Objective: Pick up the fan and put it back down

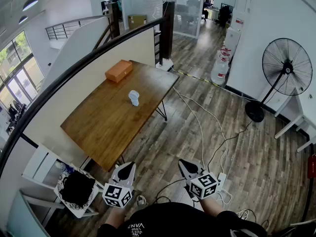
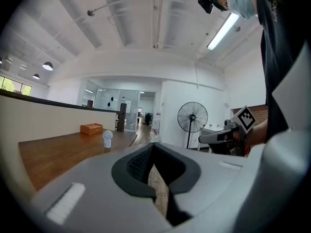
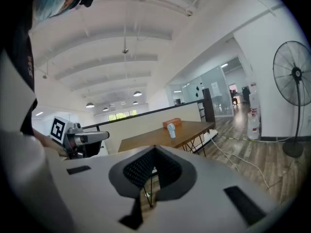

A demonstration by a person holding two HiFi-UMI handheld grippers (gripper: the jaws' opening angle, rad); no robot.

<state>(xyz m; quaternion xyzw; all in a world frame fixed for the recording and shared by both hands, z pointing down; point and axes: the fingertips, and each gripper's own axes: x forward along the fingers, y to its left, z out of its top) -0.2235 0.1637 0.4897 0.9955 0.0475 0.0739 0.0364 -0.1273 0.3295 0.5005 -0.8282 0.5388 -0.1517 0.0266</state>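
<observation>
A small white hand fan (image 1: 134,98) stands upright near the middle of the wooden table (image 1: 98,127). It also shows far off in the left gripper view as a small white fan (image 2: 107,138) and in the right gripper view as a small white fan (image 3: 171,129). My left gripper (image 1: 127,168) and right gripper (image 1: 185,165) hang over the floor in front of the table's near end, well short of the fan. Both are shut with nothing between the jaws. In its own view the left gripper (image 2: 154,160) is closed, and so is the right gripper (image 3: 154,168).
An orange box (image 1: 118,70) lies at the table's far end. A tall black pedestal fan (image 1: 286,65) stands by the right wall. Cables and a power strip (image 1: 224,181) lie on the floor. A white stool with a black bag (image 1: 76,189) sits at the lower left.
</observation>
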